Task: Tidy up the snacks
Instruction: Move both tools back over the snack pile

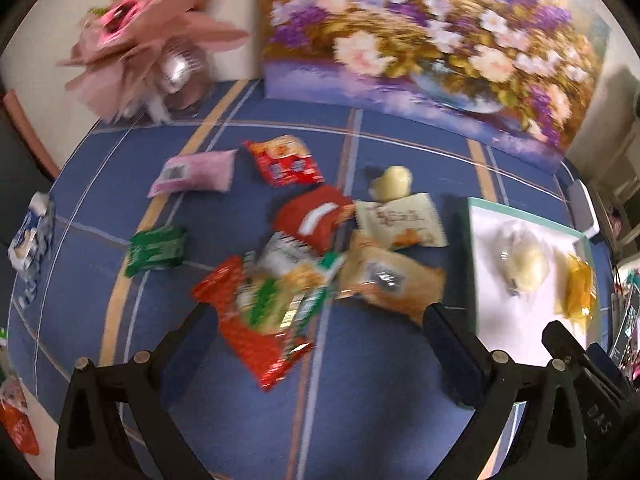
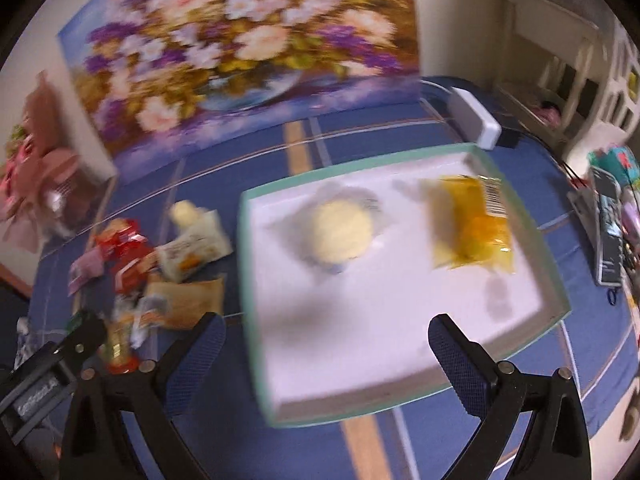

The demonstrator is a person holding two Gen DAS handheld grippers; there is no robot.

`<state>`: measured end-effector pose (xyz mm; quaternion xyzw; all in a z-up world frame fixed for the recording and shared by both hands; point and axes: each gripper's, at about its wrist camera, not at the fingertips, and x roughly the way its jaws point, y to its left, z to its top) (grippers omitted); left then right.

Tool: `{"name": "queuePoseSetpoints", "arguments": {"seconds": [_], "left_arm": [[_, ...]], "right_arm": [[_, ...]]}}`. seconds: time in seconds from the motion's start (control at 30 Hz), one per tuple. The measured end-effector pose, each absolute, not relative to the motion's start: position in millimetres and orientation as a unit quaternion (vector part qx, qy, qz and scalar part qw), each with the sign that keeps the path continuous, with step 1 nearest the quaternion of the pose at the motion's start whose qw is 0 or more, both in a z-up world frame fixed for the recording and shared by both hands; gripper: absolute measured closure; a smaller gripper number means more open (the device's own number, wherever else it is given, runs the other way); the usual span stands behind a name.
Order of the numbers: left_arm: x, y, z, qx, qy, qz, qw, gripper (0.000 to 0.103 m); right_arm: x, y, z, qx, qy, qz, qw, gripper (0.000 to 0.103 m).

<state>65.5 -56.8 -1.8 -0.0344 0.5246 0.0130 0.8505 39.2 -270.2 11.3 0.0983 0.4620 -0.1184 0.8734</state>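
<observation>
Over the counter's right side, the tray point(image 2: 256, 360) holds two snacks; both hand-held grippers, left point(image 1: 320, 320) and right point(image 2: 326, 332), stand wide and empty. Between picks, I judge; next, the left reaches the snack pile point(image 1: 280, 280) mid-counter.

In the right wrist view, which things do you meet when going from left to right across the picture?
Pink bouquet → pile of snack packets → round pale snack in the tray → yellow packet → white box.
</observation>
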Motion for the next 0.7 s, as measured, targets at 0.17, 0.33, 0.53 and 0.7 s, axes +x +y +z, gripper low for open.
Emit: {"name": "queuePoseSetpoints", "arguments": {"seconds": [0.17, 0.33, 0.53, 0.7], "left_arm": [[61.0, -9.6, -3.6, -0.060, 0.529, 0.062, 0.844, 0.001], [59.4, 31.9, -11.4, -0.102, 0.539, 0.090, 0.831, 0.001], [60.7, 45.7, -28.8, -0.128, 0.561, 0.104, 0.811, 0.001], [65.4, 45.0, -49.2, -0.145, 0.581, 0.108, 0.793, 0.001]], "right_arm": [[42.1, -229.0, 8.9, 0.077, 0.470, -0.068, 0.877, 0.000], [48.6, -196.3, -1.4, 0.061, 0.487, -0.033, 0.871, 0.000], [58.6, -168.6, -21.5, 0.061, 0.518, 0.004, 0.853, 0.000], [65.6, -156.5, -33.8, 0.062, 0.530, 0.014, 0.845, 0.000]]}}
